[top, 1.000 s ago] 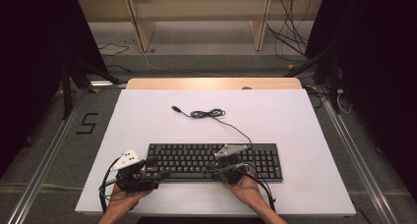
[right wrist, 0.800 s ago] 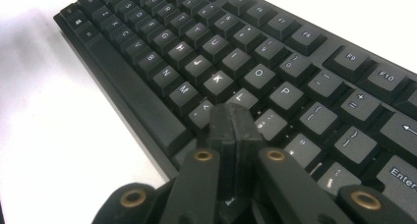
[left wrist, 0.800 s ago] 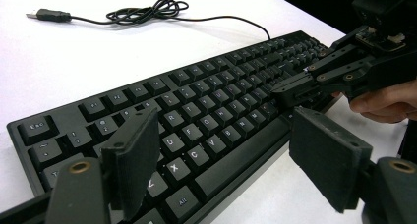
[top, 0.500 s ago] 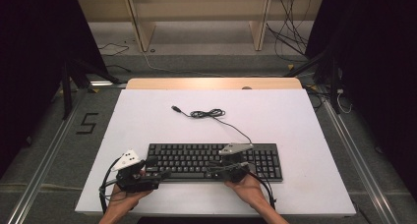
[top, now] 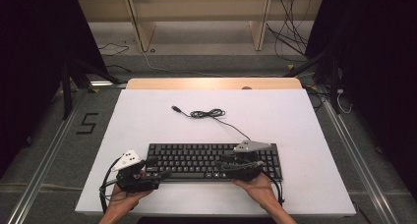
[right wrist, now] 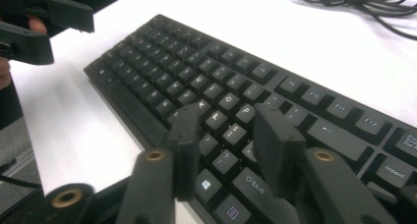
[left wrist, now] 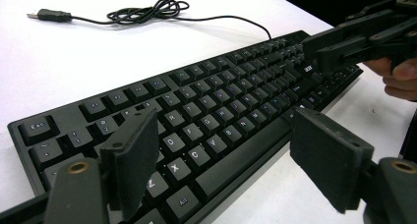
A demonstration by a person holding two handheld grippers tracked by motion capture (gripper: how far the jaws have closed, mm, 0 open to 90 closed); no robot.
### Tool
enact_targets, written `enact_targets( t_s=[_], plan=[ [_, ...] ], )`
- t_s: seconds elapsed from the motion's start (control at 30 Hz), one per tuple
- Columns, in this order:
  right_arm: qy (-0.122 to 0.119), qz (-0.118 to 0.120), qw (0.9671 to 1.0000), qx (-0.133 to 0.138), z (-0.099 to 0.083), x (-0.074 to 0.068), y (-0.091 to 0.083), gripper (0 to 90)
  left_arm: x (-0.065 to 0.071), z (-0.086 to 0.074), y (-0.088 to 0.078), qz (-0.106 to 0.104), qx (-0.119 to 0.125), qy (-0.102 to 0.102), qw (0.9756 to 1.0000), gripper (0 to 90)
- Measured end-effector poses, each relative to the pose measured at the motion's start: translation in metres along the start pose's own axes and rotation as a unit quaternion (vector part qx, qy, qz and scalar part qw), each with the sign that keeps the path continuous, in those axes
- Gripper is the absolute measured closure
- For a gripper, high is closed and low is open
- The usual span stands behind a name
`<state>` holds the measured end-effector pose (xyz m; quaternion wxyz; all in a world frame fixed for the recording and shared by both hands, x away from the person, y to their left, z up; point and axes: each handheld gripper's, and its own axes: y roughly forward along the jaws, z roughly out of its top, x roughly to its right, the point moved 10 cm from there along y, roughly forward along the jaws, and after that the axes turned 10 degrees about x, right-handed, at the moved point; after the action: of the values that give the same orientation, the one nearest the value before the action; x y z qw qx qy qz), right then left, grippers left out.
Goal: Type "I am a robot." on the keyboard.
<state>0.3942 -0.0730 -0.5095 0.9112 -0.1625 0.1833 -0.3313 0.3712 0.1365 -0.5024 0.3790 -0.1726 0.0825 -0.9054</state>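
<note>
While the black keyboard [top: 214,161] lies flat near the front edge of the white table [top: 295,121], its cable [top: 209,114] trailing away in a loose coil, both grippers sit over it, one at each end. Left gripper [left wrist: 223,155] spread wide over the left end, nothing gripped between its pads, near pad off the front edge. Right gripper [right wrist: 228,148] over the right-hand keys, jaws just opening to about half; they seem clear of the keys, though blur leaves contact uncertain.
</note>
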Motion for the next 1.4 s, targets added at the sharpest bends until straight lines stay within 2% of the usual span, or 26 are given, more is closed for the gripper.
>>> enact_targets(
  t_s=[0.83, 1.4],
  plan=[
    [0.015, -0.009, 0.999, 0.041, 0.001, 0.011, -0.039, 43.3, 0.002, 0.0, 0.001, -0.003, -0.001, -0.004, 1.0, 25.8],
    [0.016, -0.028, 0.9971, 0.069, -0.006, 0.021, -0.067, 38.8, 0.003, 0.001, 0.001, -0.007, 0.002, -0.007, 0.9999, 25.3]
  ],
)
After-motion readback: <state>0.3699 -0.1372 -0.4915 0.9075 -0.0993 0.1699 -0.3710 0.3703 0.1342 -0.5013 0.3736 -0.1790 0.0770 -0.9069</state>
